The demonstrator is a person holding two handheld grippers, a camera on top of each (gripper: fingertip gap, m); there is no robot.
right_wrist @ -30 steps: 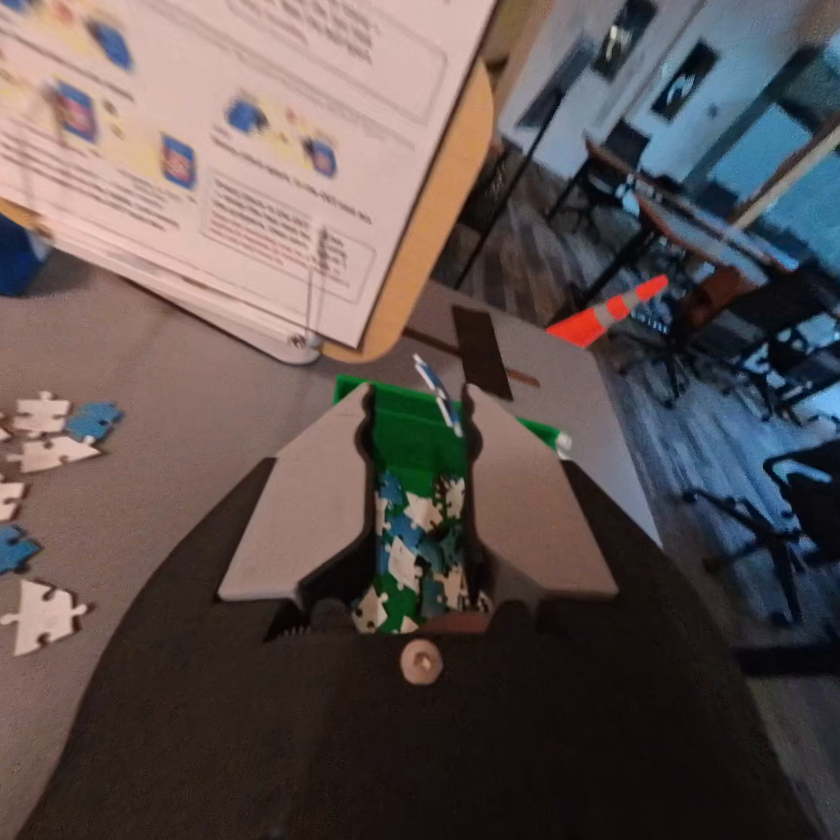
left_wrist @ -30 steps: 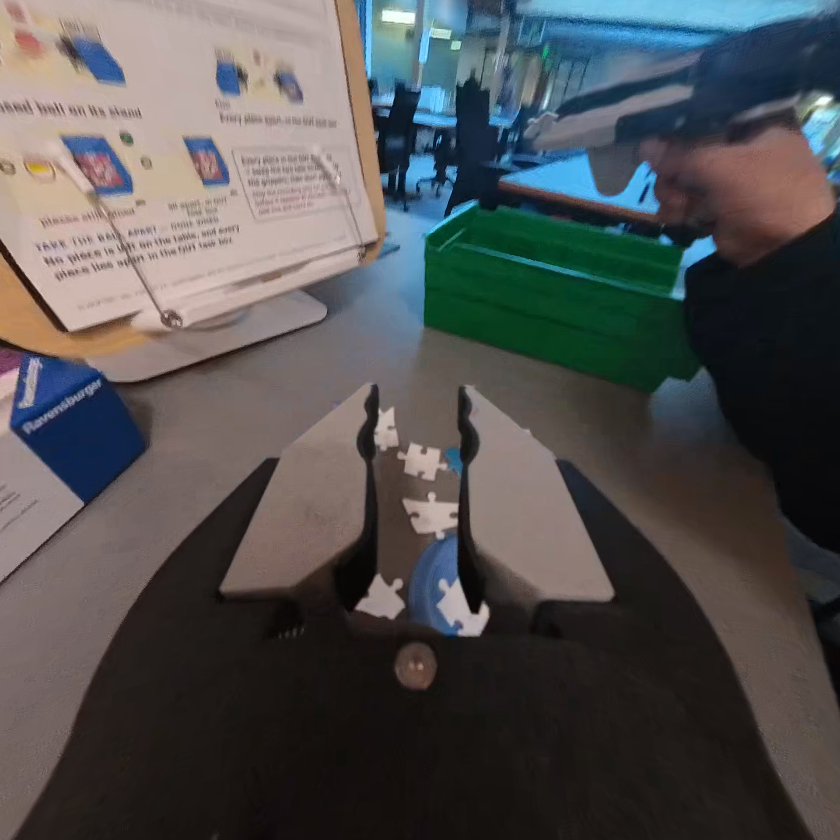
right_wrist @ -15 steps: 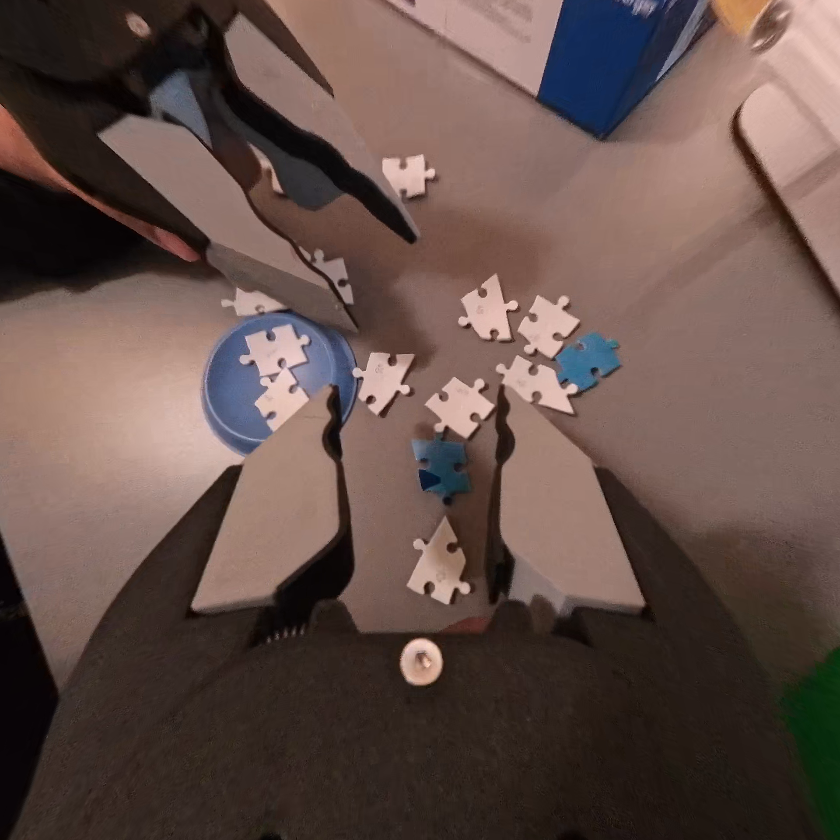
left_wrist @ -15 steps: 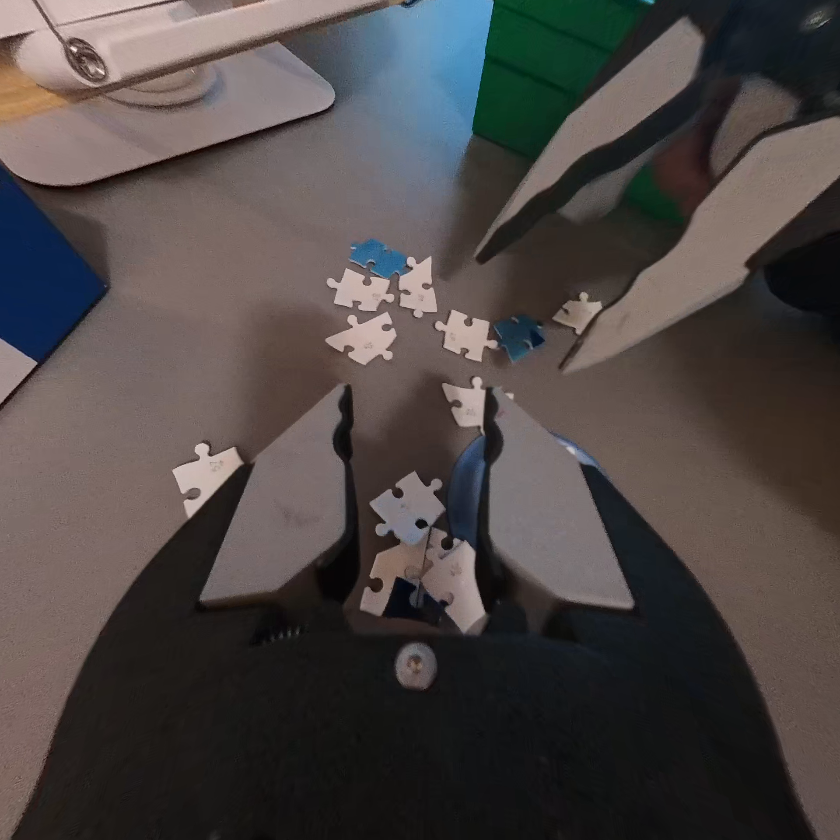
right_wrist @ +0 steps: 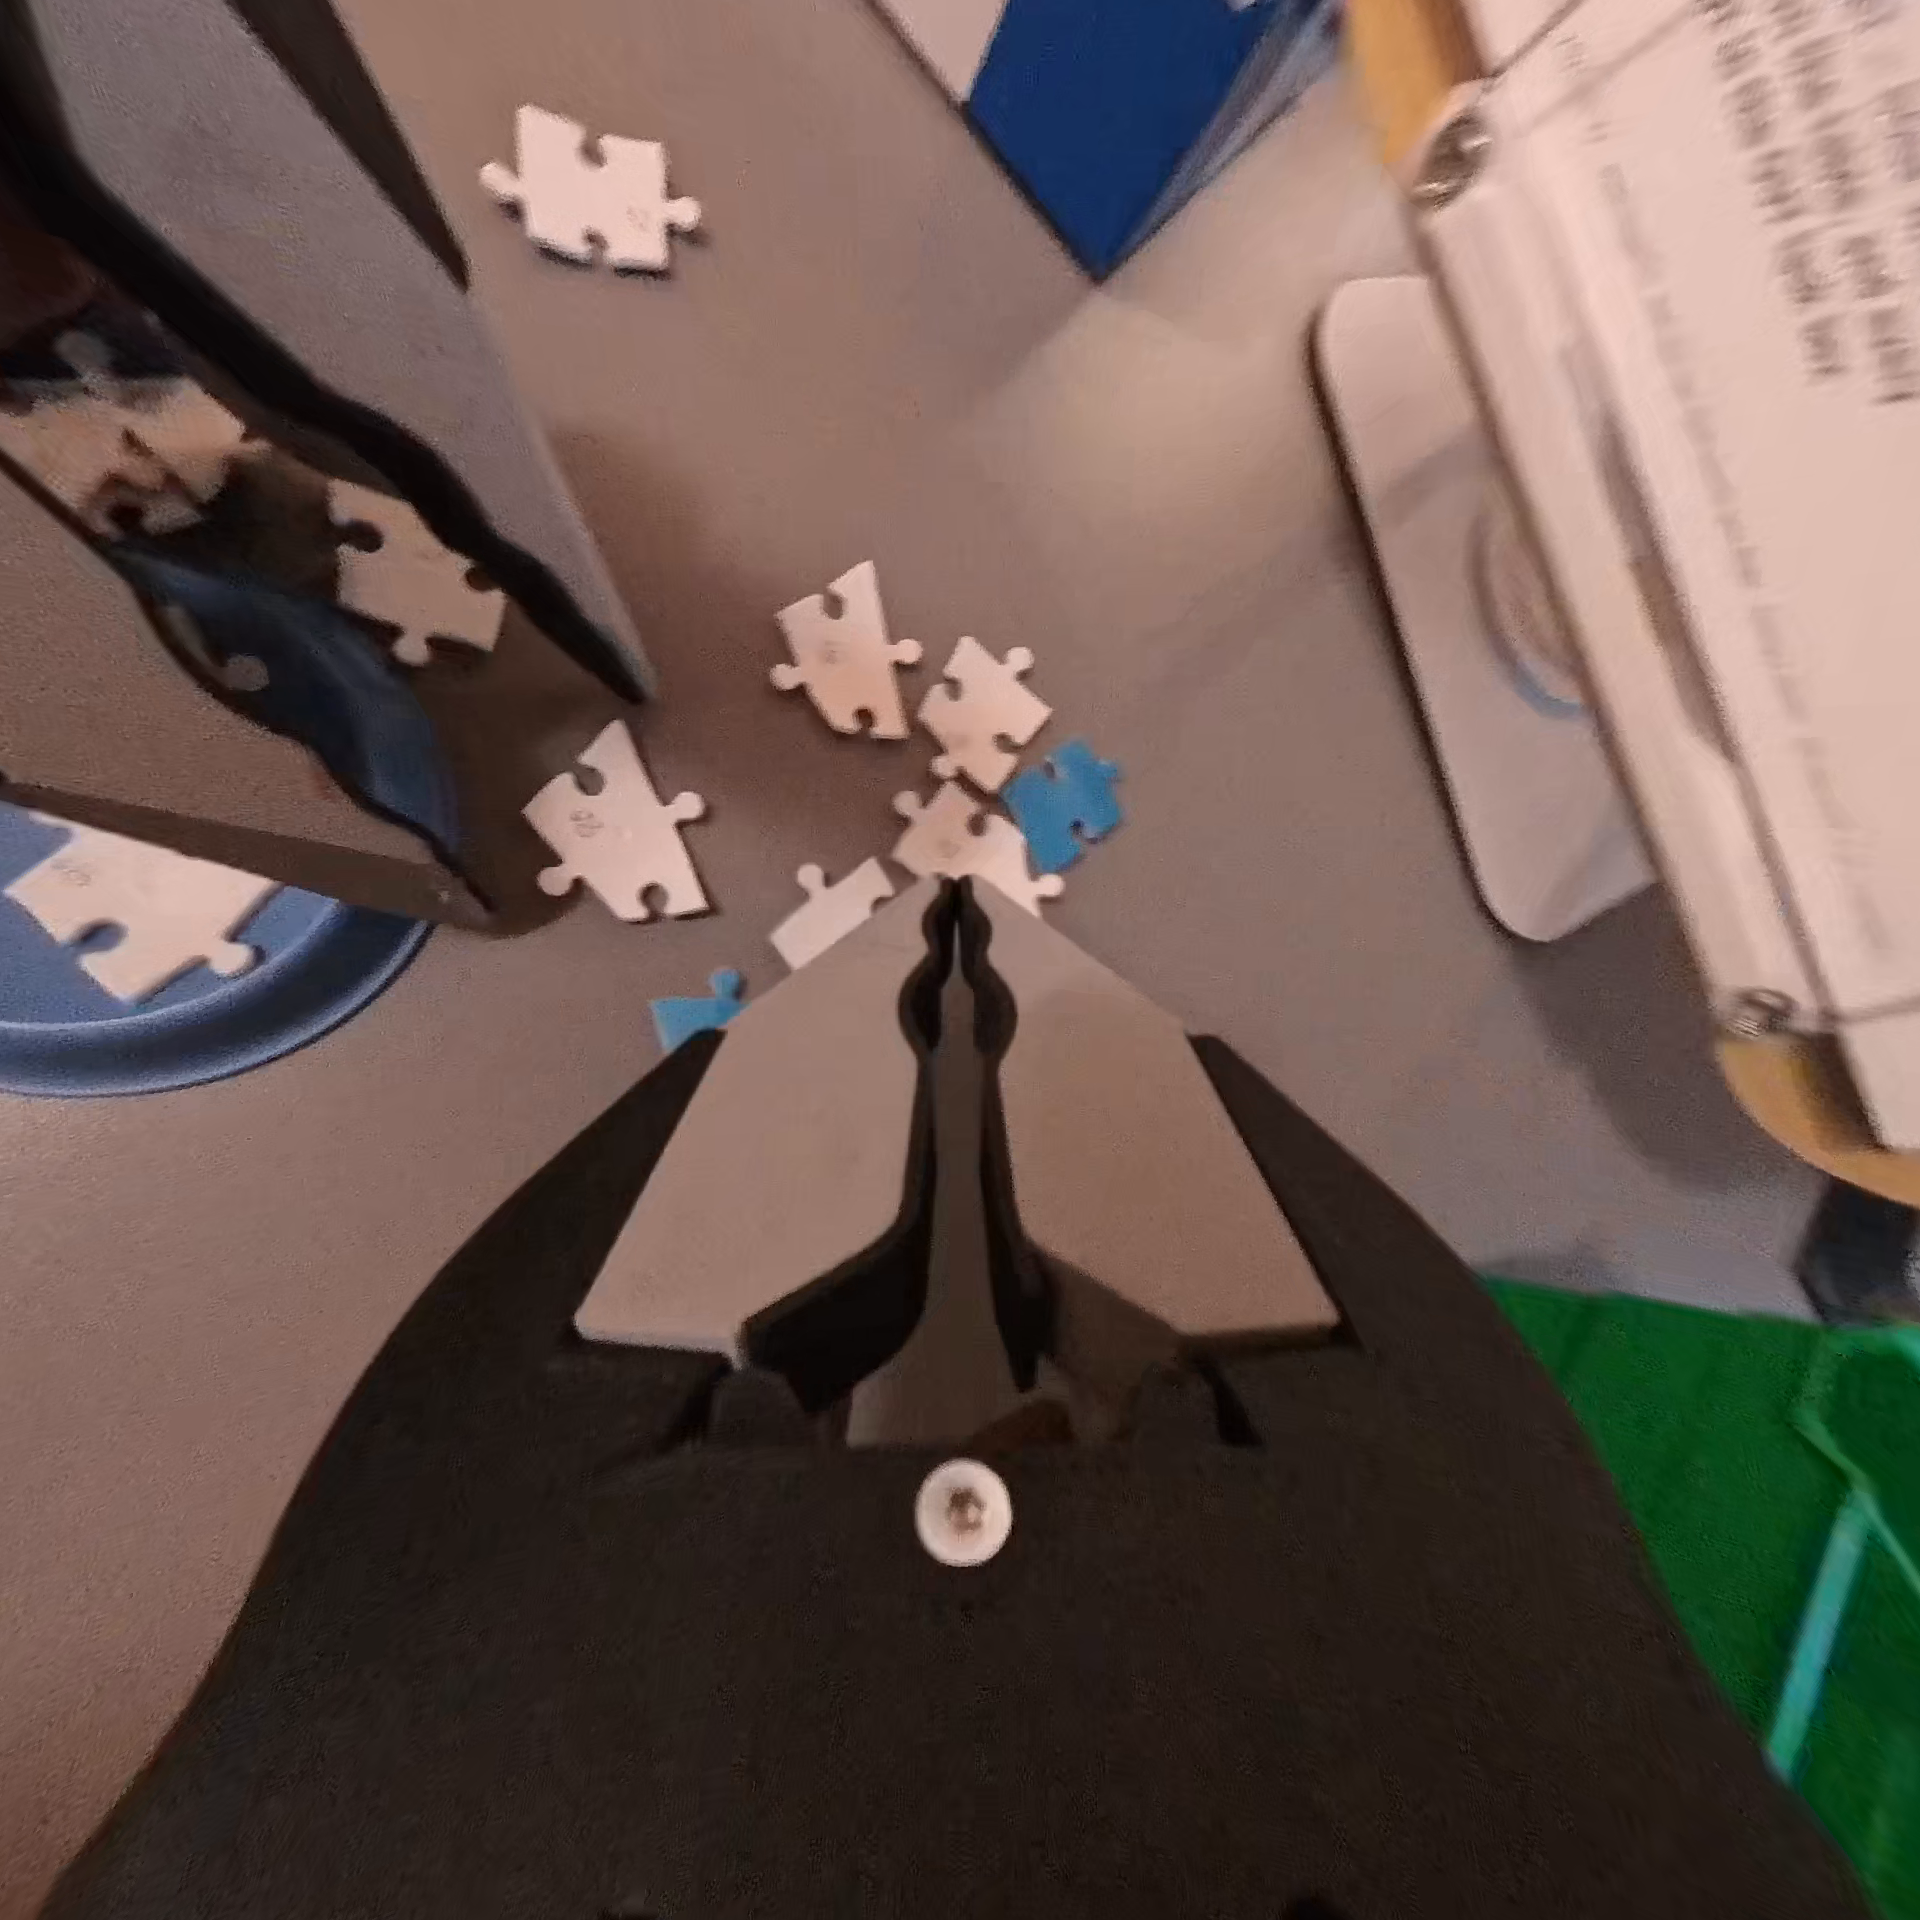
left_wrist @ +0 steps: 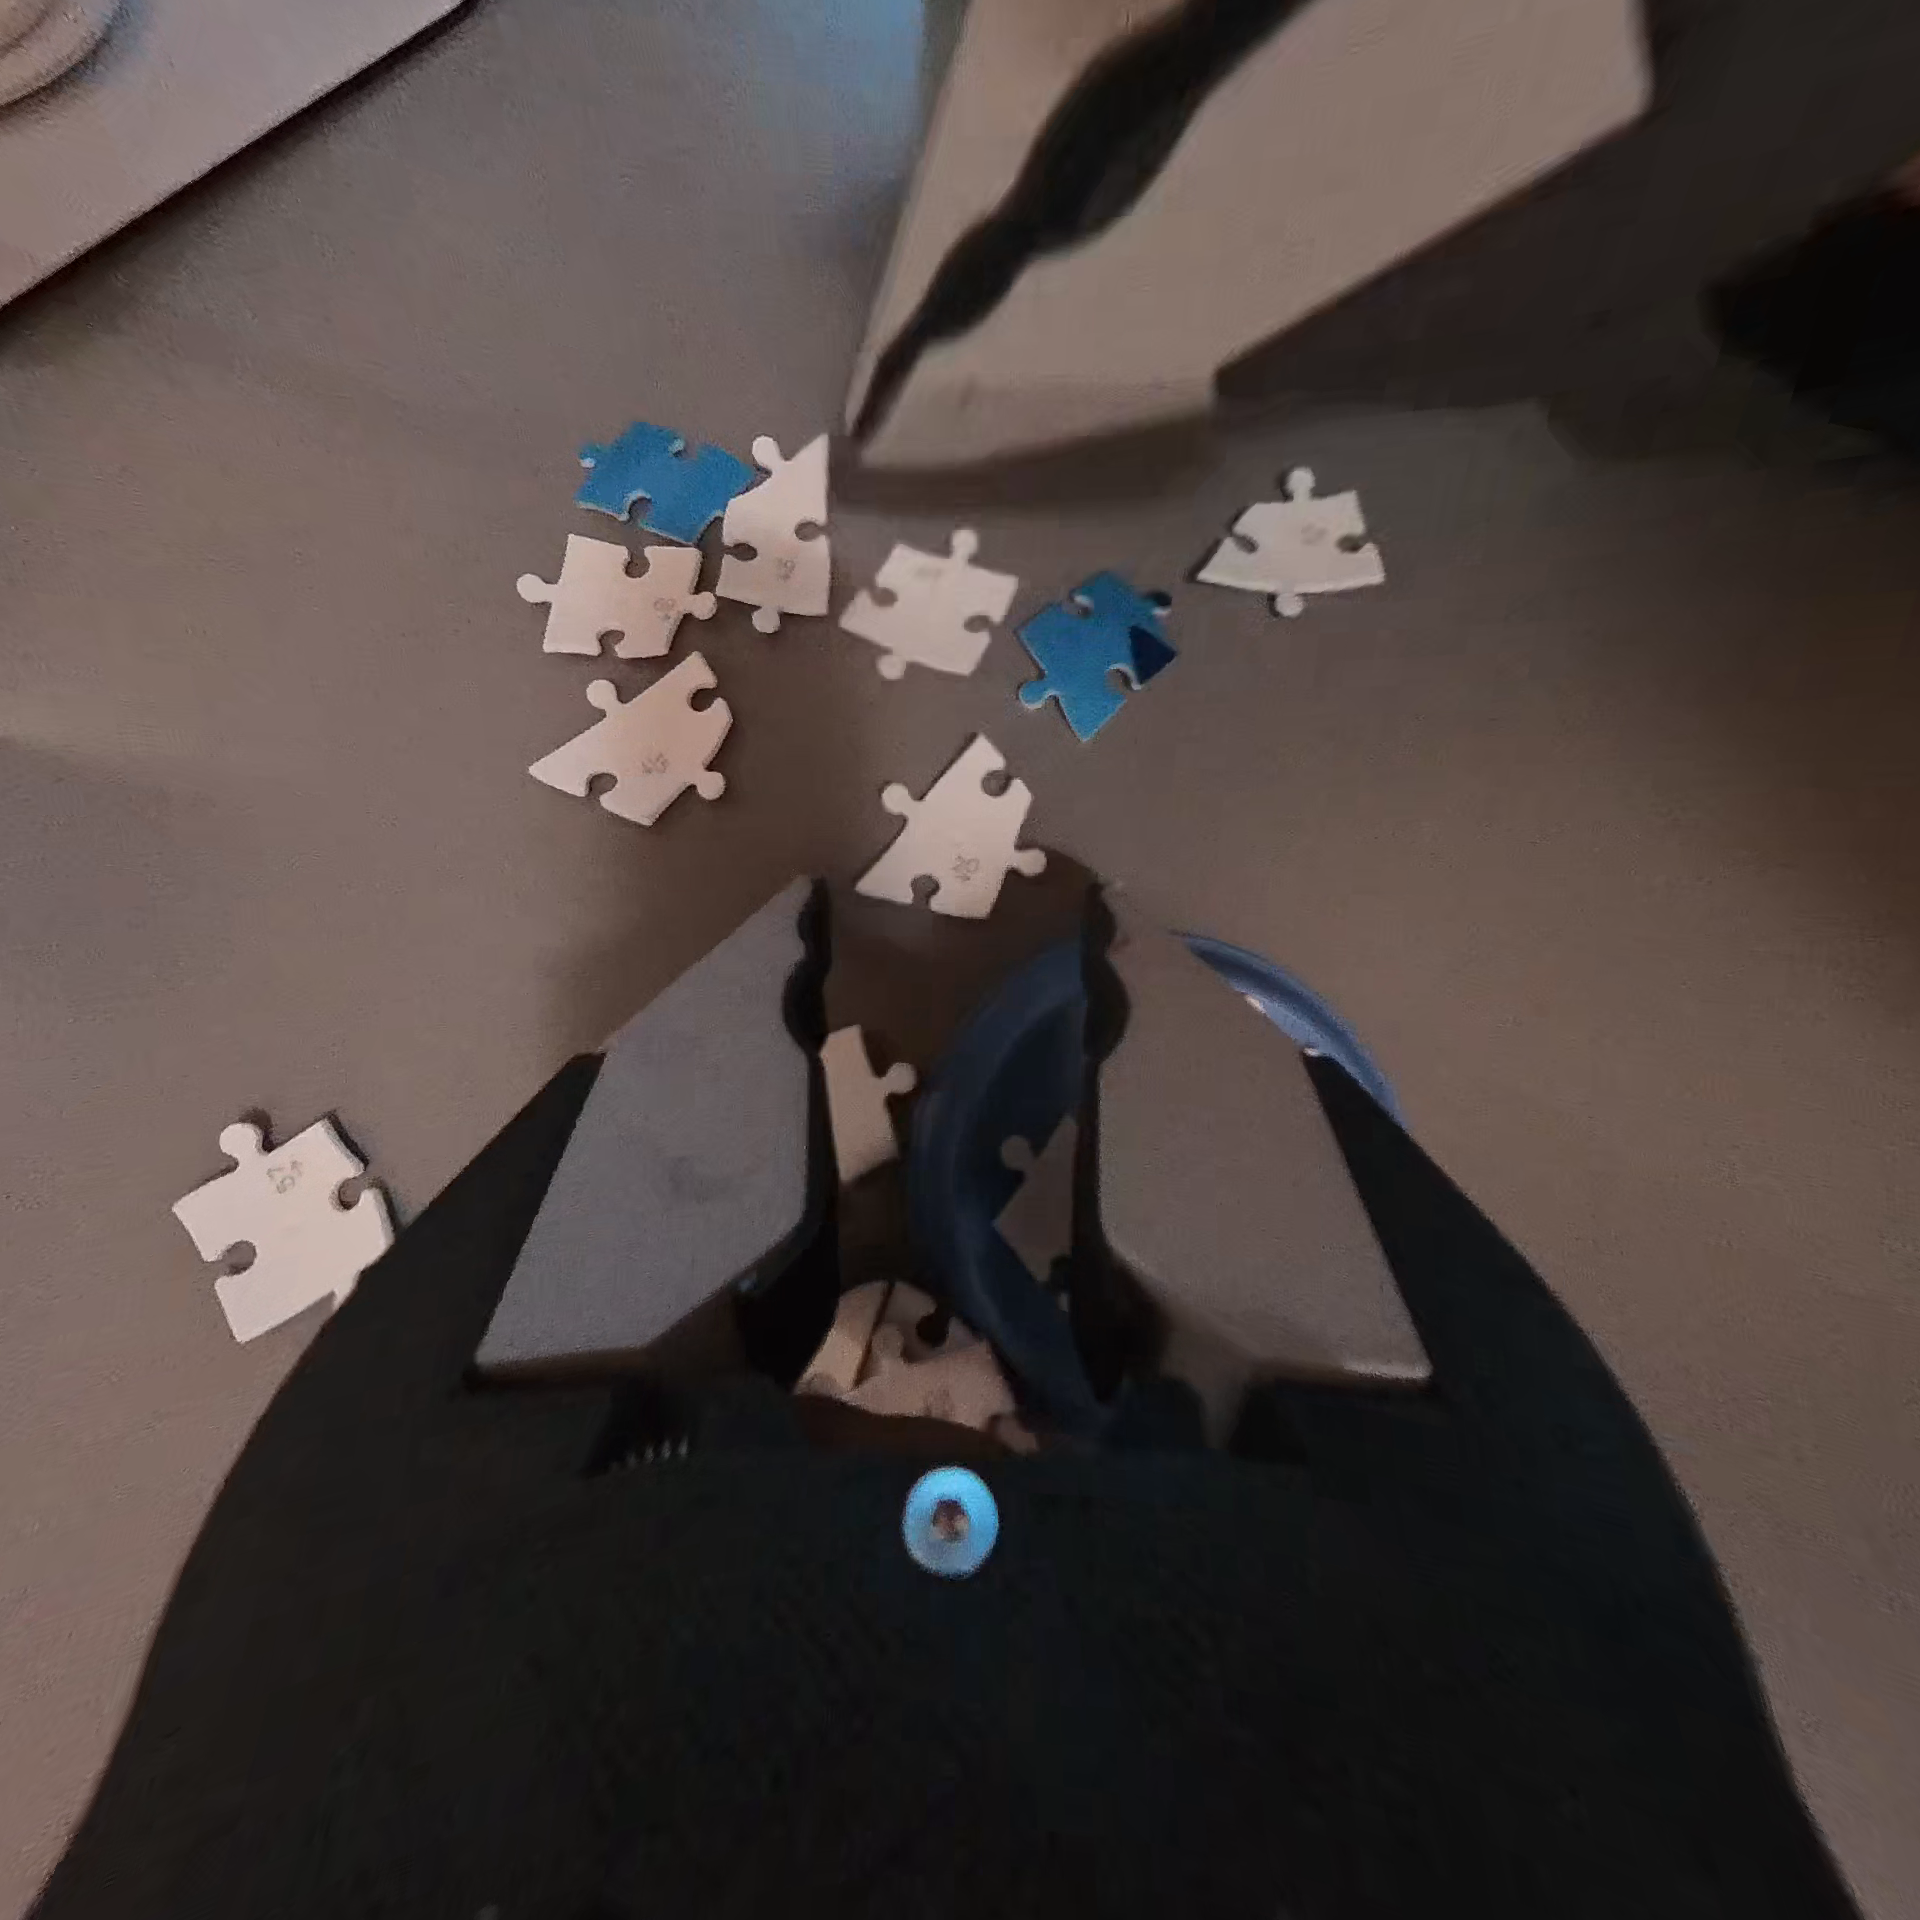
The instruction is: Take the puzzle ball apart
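Several white and blue puzzle pieces lie scattered on the grey table point(left_wrist: 312, 520). My left gripper point(left_wrist: 951, 899) is open and low over the table. Its fingers stand either side of the rim of a blue dish point(left_wrist: 1309, 1029), with a white piece point(left_wrist: 857, 1101) lying between them. Another white piece point(left_wrist: 961, 831) lies just ahead of its tips. My right gripper point(right_wrist: 956, 888) is shut, its tips at the edge of a white piece point(right_wrist: 951, 831) beside a blue piece point(right_wrist: 1065, 805). I see nothing between its pads. It also shows in the left wrist view point(left_wrist: 862, 436).
A blue box point(right_wrist: 1122, 125) stands at the far side. A white stand base point(right_wrist: 1455, 623) carries a printed sheet on a wooden board point(right_wrist: 1714, 416) to the right. A green bin point(right_wrist: 1662, 1507) is at the near right. The dish point(right_wrist: 156, 1018) holds white pieces. The tips of one gripper are about 8 cm away from the tips of the other.
Both grippers came down closer to the pieces. My right gripper went from wide open to shut and moved forward past the blue piece. My left gripper narrowed a little.
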